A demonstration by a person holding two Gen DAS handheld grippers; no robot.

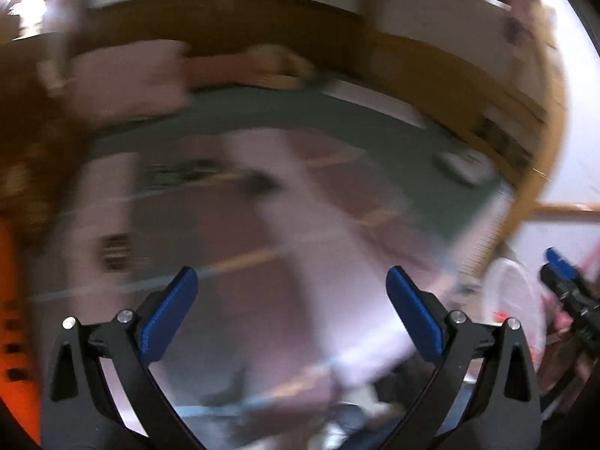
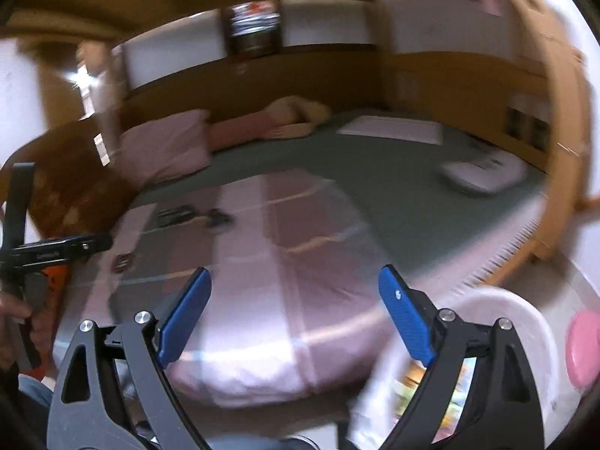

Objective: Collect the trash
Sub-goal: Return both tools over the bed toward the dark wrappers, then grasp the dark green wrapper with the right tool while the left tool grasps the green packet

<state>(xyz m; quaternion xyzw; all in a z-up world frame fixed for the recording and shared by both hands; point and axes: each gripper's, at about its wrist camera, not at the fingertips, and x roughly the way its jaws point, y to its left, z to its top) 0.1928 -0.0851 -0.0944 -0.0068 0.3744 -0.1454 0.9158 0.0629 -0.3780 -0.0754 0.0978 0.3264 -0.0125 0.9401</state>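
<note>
Hovering over the pink blanket (image 2: pixel 285 322) on the bed (image 2: pixel 393 176), both the left gripper (image 1: pixel 291 307) and right gripper (image 2: pixel 294 313) have wide, empty fingers; a white bin (image 2: pixel 498 311) sits near right.

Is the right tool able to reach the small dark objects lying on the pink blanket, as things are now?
Probably yes. The right tool is open and holds nothing, and the dark objects lie ahead on the pink blanket with nothing between. They are blurred, so what they are I cannot tell.

One bed (image 2: pixel 412 187); one pink blanket (image 2: pixel 262 318); two pink pillows (image 2: pixel 165 146); one white bin (image 2: pixel 498 322); two claws (image 2: pixel 294 311), each with two blue pads (image 2: pixel 183 315).
</note>
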